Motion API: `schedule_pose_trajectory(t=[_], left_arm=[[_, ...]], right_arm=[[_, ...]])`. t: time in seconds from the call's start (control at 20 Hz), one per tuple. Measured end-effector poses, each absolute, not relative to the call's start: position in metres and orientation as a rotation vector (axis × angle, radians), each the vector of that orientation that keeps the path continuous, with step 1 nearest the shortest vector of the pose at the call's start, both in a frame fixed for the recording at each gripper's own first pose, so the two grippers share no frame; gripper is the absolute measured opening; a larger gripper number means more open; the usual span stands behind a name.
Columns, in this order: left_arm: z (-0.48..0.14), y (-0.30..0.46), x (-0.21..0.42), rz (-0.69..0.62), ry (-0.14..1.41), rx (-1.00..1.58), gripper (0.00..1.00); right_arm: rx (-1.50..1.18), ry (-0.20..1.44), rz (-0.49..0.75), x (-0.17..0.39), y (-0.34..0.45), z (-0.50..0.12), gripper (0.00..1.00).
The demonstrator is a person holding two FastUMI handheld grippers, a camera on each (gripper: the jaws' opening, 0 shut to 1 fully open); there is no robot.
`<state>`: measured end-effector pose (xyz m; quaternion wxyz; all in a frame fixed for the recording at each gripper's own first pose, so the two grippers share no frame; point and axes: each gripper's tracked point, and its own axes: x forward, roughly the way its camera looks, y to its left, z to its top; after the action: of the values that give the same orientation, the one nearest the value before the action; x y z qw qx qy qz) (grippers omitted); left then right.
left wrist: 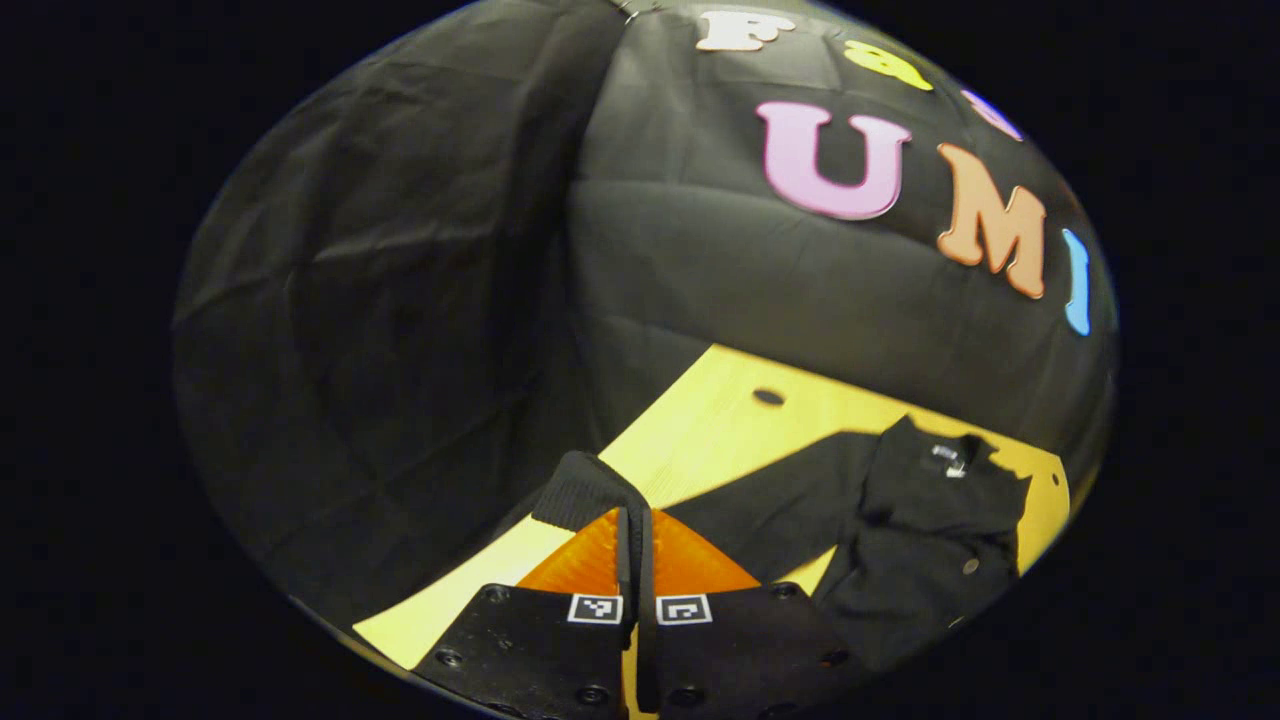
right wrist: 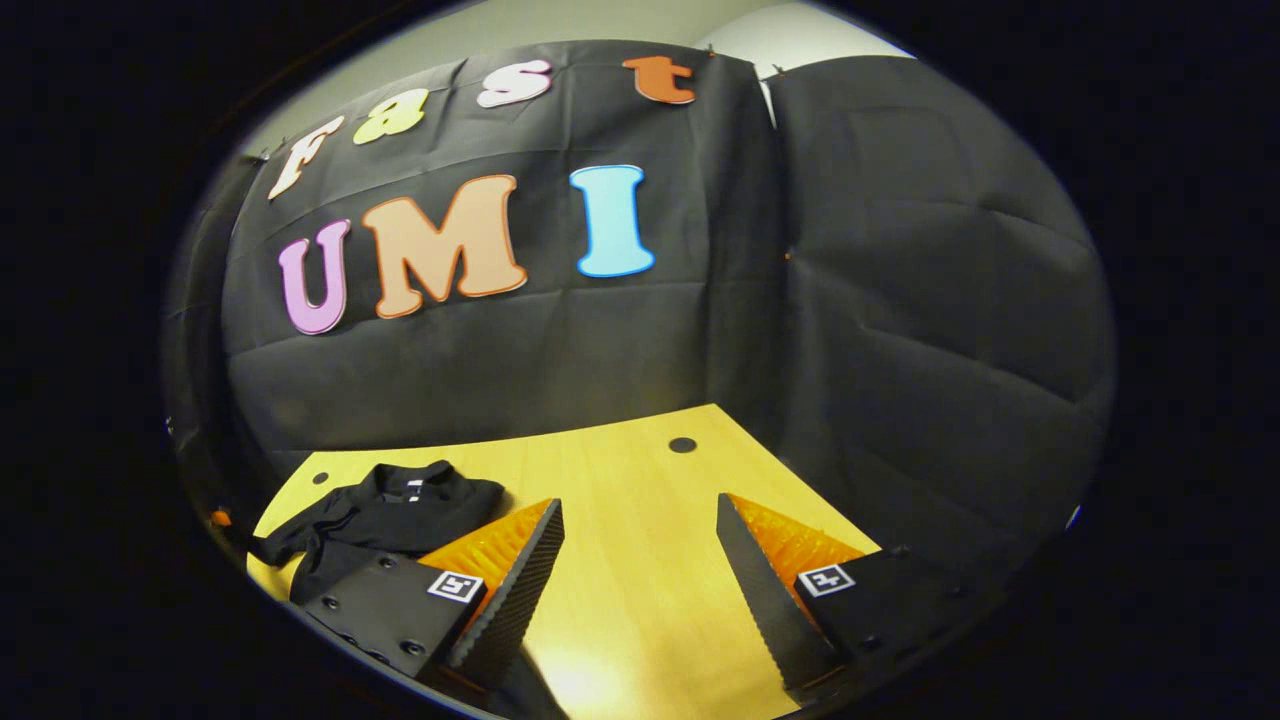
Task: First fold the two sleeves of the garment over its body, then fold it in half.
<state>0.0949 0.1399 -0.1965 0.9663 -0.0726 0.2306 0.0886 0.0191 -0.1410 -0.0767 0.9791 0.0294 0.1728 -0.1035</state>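
Your left gripper has its two fingers pressed together on the ribbed cuff of the sleeve, which sticks up past the fingertips and is lifted off the bench. From that cuff the sleeve runs as a dark band to the right, back to the body of the black garment, which lies rumpled on the bench near its far right corner, collar and neck label toward the booth wall. Small buttons show on the front of the garment. A round hole in the bench sits just beyond the sleeve. In the right gripper view, your right gripper is spread wide, fingers well apart with bare bench between them, and it pinches nothing. There the garment lies to the left on the light wooden bench, near the far left corner, partly hidden behind the left finger of that gripper. Whether that finger touches the cloth cannot be told. A second round hole lies near the far edge.
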Motion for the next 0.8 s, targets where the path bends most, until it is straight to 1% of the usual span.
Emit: schedule_pose_trajectory(t=[0.1, 0.15, 0.3, 0.55, 0.6, 0.75, 0.8], left_arm=[[-0.171, 0.093, 0.138, 0.091, 0.413, -0.094, 0.0], [-0.159, 0.066, 0.156, 0.037, 0.385, -0.074, 0.0], [-0.132, -0.032, 0.19, -0.118, 0.342, -0.026, 0.0], [-0.127, -0.205, 0.204, -0.364, 0.348, -0.036, 0.0], [-0.132, -0.234, 0.202, -0.409, 0.354, -0.034, 0.0], [-0.153, -0.316, 0.192, -0.515, 0.384, -0.011, 0.0], [-0.158, -0.335, 0.188, -0.533, 0.39, 0.003, 0.0]], right_arm=[[0.059, 0.349, -0.248, 0.004, -0.164, -0.082, 0.96], [0.062, 0.352, -0.264, -0.004, -0.173, -0.084, 0.98], [0.092, 0.362, -0.304, -0.026, -0.196, -0.092, 0.98], [0.108, 0.382, -0.364, -0.057, -0.228, -0.101, 0.98], [0.109, 0.387, -0.372, -0.063, -0.232, -0.102, 0.96], [0.133, 0.41, -0.386, -0.079, -0.244, -0.11, 0.98], [0.148, 0.414, -0.388, -0.084, -0.248, -0.122, 0.96]])
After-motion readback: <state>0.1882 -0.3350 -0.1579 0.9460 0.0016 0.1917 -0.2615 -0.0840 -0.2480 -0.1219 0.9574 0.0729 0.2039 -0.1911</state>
